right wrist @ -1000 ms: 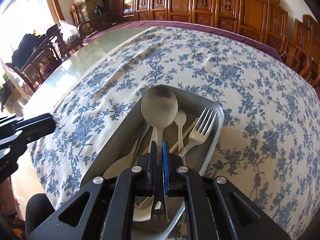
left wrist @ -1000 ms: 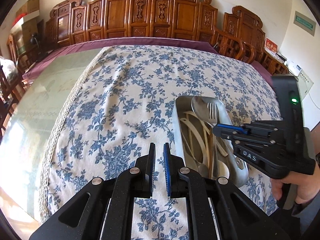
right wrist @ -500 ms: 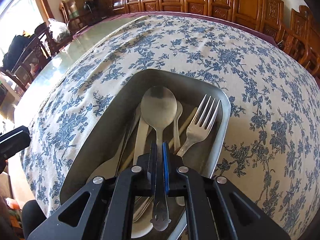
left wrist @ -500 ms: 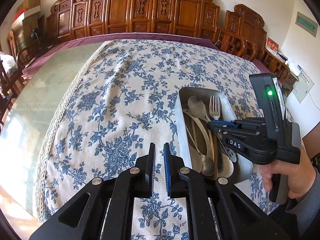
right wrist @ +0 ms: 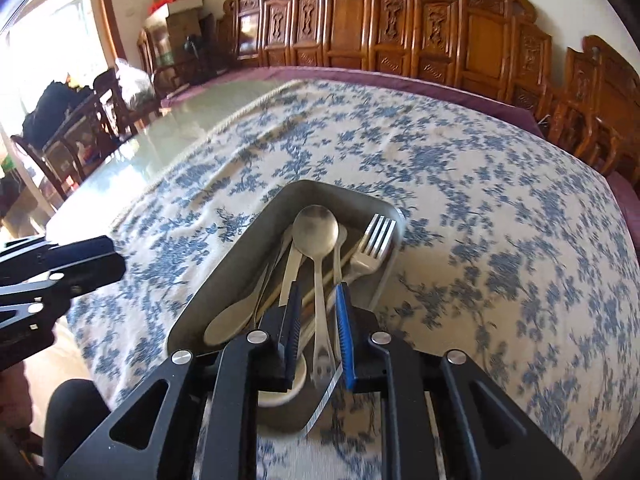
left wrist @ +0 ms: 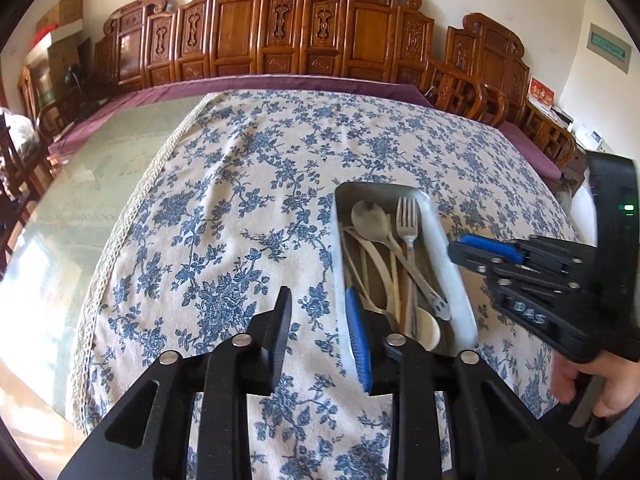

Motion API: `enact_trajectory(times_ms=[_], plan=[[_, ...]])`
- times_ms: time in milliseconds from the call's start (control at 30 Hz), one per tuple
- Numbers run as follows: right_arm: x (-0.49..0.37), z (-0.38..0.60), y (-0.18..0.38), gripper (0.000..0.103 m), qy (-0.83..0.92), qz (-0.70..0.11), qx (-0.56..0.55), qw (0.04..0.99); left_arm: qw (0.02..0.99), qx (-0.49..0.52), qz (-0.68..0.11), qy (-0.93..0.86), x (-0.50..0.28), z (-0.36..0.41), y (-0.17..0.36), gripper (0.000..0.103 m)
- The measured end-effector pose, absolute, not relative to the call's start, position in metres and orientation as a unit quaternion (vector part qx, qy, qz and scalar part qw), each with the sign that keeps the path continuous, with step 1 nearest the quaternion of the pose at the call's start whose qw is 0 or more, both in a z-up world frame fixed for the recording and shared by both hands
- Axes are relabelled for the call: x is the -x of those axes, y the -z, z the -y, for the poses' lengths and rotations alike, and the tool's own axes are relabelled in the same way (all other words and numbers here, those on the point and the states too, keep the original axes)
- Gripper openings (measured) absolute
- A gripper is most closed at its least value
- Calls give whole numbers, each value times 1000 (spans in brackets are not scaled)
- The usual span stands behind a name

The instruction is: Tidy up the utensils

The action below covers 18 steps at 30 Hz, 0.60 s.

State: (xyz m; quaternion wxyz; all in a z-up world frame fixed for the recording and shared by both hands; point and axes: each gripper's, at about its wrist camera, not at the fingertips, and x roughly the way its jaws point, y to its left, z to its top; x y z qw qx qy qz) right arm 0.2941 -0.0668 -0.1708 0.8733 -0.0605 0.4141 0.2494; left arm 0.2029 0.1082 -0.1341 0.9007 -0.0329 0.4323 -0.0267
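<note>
A metal tray point(left wrist: 448, 248) point(right wrist: 240, 256) sits on the blue-flowered tablecloth and holds a steel spoon point(right wrist: 316, 232) point(left wrist: 370, 218), a steel fork point(right wrist: 374, 244) point(left wrist: 407, 220), cream plastic spoons point(right wrist: 230, 320) and chopsticks. My right gripper point(right wrist: 318, 328) is open just above the tray's near end, its jaws either side of the steel spoon's handle without holding it. It shows in the left wrist view point(left wrist: 480, 248) to the right of the tray. My left gripper point(left wrist: 318, 328) is open over the cloth at the tray's left rim, empty.
The tablecloth point(left wrist: 248, 184) covers part of a glass-topped table point(left wrist: 92, 184) with bare glass to the left. Carved wooden chairs point(left wrist: 312, 40) line the far side and right. More chairs and boxes point(right wrist: 80, 120) stand at the left.
My right gripper has opened and let go of the steel spoon, which now lies in the tray, and has drawn back. My left gripper has opened.
</note>
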Motion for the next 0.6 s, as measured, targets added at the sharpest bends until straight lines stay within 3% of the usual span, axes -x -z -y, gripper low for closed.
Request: enact_trajectory(times_ms=[133, 233, 267, 400, 500, 600], plan=[[-268, 93, 155, 32, -233, -394, 57, 887, 905, 29, -425, 27, -189, -95, 127, 45], [-248, 114, 145, 39, -222, -385, 44, 895, 908, 23, -419, 20, -178, -83, 120, 63], [-243, 119, 143, 46, -218, -381, 41, 897, 910, 25, -414, 20, -173, -79, 117, 70], [-216, 145, 128, 66, -200, -365, 31, 909, 916, 26, -399, 17, -156, -65, 104, 80], [-195, 164, 117, 81, -191, -352, 20, 916, 920, 30, -391, 17, -145, -57, 95, 93], [-175, 180, 110, 85, -175, -341, 13, 923, 920, 35, -390, 21, -134, -48, 89, 95]])
